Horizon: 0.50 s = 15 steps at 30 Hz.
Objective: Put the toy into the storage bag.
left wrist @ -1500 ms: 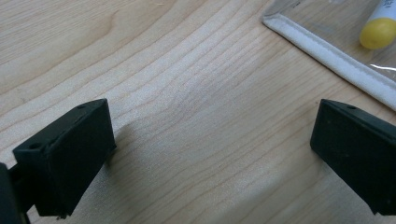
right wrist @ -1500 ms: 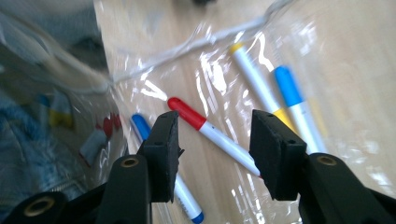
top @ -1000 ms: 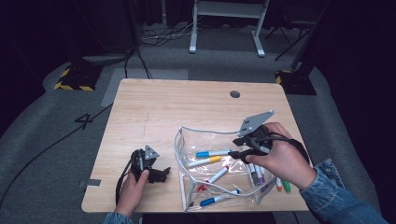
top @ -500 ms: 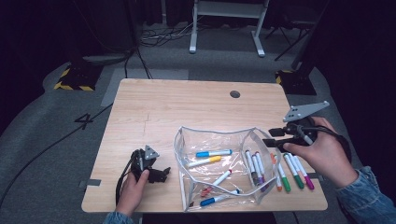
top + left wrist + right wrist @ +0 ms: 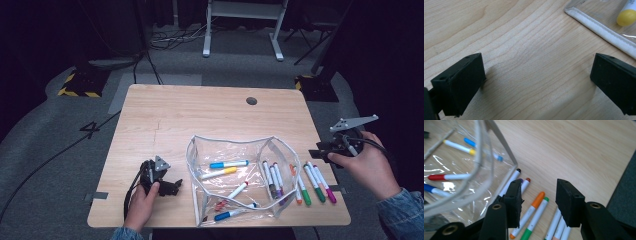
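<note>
Right hand-held gripper (image 5: 537, 202) gapes empty above orange marker (image 5: 534, 206); left (image 5: 536, 85) spread wide

A single figure, a "4" (image 5: 92, 129), stands in pale marking on the grey floor (image 5: 45, 150) to the left of the wooden table (image 5: 200, 115) in the high view. Near it, farther back on the floor, a dark block (image 5: 80, 82) carries a yellow-and-black hazard-stripe edge, and a second such striped edge (image 5: 305, 82) shows beyond the table's far right corner; neither bears any words. The markers show no print that can be made out.
</note>
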### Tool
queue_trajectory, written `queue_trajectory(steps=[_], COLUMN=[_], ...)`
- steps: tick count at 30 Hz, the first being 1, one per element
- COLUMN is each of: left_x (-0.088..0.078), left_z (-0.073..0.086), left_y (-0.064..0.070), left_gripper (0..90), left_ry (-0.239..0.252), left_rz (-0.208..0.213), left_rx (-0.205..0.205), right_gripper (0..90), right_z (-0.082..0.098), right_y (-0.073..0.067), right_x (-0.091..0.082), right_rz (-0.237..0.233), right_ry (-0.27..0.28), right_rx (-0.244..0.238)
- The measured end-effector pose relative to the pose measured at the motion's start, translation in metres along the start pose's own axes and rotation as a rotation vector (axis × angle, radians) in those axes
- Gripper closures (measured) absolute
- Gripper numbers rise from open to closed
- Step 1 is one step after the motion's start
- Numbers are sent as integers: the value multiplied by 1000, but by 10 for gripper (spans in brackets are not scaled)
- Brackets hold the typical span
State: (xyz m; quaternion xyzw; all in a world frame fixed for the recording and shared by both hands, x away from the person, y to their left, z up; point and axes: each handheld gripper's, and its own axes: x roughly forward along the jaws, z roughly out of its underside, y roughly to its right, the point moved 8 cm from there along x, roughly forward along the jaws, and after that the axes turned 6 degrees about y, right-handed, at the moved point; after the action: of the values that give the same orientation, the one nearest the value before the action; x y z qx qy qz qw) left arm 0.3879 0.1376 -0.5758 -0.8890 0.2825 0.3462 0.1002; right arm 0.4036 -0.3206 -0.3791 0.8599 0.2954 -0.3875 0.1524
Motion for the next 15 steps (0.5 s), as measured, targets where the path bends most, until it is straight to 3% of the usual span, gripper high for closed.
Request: queue_trajectory(steps=[5, 7, 15], left_x=[0, 0, 0], left_z=[0, 0, 0], left_y=[0, 0, 0], left_gripper=[1, 1, 1], left_ry=[0, 0, 0], left_rz=[1, 1, 1], left_rx=[0, 0, 0], right_gripper=[570, 568, 567], right_z=[25, 35, 73], right_y=[23, 29, 54], right_x=[13, 17, 34], right_rz=[30, 31, 66], right_ry=[-42, -63, -125], right_rx=[55, 94, 169])
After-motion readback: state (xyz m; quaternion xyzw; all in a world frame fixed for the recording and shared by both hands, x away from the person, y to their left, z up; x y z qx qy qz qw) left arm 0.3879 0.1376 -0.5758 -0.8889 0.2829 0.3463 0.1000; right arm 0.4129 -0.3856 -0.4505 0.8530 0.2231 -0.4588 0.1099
